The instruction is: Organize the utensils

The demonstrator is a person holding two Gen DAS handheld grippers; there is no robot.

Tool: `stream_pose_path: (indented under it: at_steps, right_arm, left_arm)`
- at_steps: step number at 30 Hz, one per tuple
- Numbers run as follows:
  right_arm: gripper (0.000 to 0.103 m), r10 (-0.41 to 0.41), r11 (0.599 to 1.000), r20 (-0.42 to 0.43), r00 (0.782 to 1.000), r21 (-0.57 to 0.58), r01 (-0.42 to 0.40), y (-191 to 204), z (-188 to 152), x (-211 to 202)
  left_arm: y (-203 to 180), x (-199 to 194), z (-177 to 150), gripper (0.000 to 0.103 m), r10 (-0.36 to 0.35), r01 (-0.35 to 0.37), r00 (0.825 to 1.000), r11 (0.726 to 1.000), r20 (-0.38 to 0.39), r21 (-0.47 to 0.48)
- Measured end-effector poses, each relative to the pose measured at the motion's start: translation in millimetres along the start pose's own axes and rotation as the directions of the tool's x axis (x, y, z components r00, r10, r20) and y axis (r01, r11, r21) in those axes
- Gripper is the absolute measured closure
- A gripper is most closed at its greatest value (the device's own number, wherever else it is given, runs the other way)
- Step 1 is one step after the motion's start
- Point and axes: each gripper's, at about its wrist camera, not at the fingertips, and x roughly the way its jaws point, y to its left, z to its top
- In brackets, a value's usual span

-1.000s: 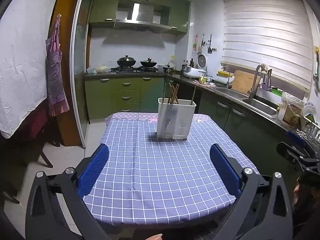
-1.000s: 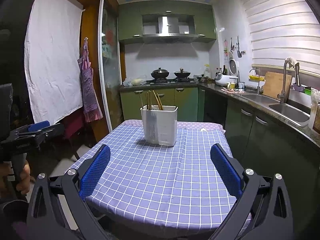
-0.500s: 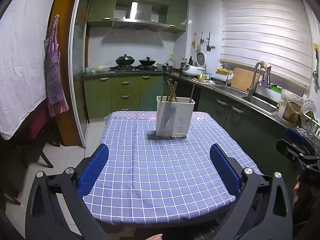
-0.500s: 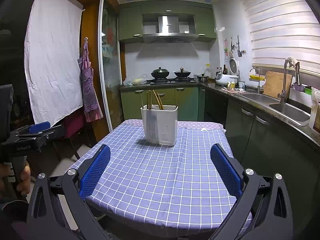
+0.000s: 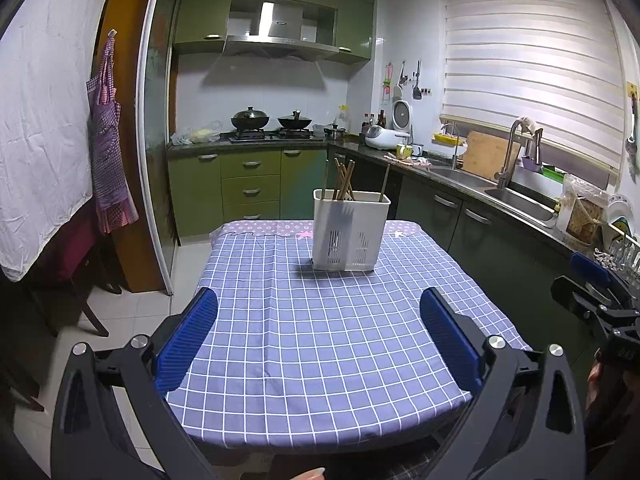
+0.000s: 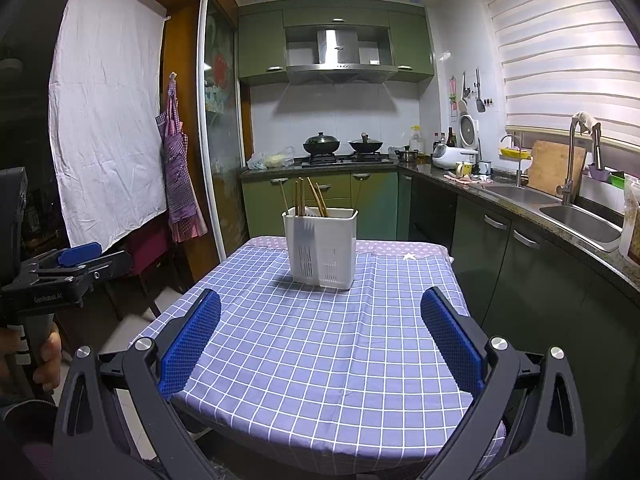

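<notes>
Meanwhile, both the left gripper point(image 5: 318, 336) and right gripper point(image 6: 320, 336) hang wide and empty near the checked table's point(image 5: 320, 360) front edge, well short of the white utensil holder point(image 5: 351, 236) with its chopsticks point(image 5: 345, 180) at the far end.

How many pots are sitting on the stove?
2. One with a lid sits on the left burner, and one with a handle sticking up sits on the right burner. A small pot stands on the counter beside the stove, not on it.
</notes>
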Motion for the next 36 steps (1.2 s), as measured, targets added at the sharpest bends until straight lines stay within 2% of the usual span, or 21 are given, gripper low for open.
stream_pose_path:
  at_steps: [36]
  right_arm:
    - [0.005, 0.004, 1.000, -0.003, 1.000, 0.001, -0.004, 1.1, -0.9, 4.2]
  left_arm:
    - [5.3, -1.5, -1.3, 0.007, 0.009, -0.009, 1.000, 1.000, -0.002, 0.014]
